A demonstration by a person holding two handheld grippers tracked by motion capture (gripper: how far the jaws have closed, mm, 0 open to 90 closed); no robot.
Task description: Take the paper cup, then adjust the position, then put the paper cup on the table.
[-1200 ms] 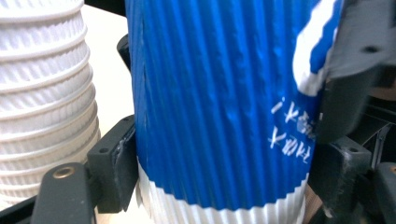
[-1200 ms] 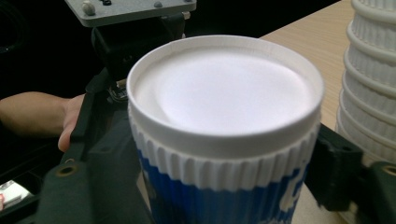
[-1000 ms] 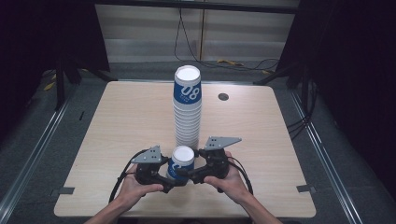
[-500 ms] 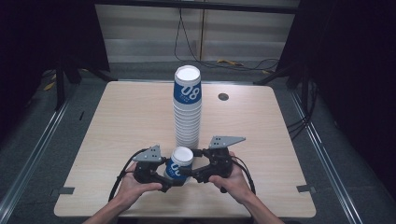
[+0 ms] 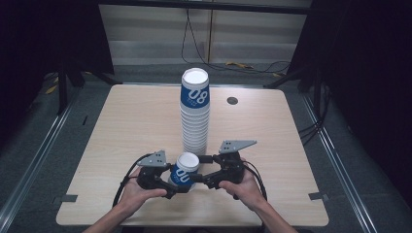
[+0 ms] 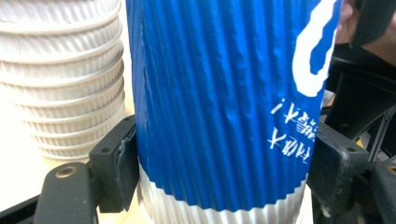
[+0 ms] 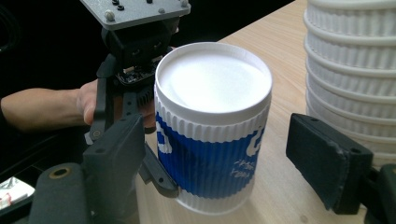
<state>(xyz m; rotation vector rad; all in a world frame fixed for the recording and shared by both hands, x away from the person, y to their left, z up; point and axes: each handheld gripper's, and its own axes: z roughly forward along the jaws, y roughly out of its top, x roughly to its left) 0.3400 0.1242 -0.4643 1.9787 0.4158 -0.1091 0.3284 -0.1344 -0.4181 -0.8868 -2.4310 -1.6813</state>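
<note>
A single upside-down blue-and-white ribbed paper cup [image 5: 184, 170] stands on the near part of the light wooden tabletop [image 5: 121, 131], between the two claws. The left claw [image 5: 171, 187] grips its sides, both pads pressed against the blue sleeve. The right claw [image 5: 198, 179] stands wide open around it, pads apart from the wall. Just behind rises a tall stack of inverted white ribbed paper cups [image 5: 195, 116].

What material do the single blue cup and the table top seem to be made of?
Single blue cup: probably paper, matte, with a ribbed, corrugated blue sleeve and a flat white base turned upward. Table top: pale wood or a wood-look laminate, smooth; a faint grain shows, but the pictures leave open which it is.
</note>
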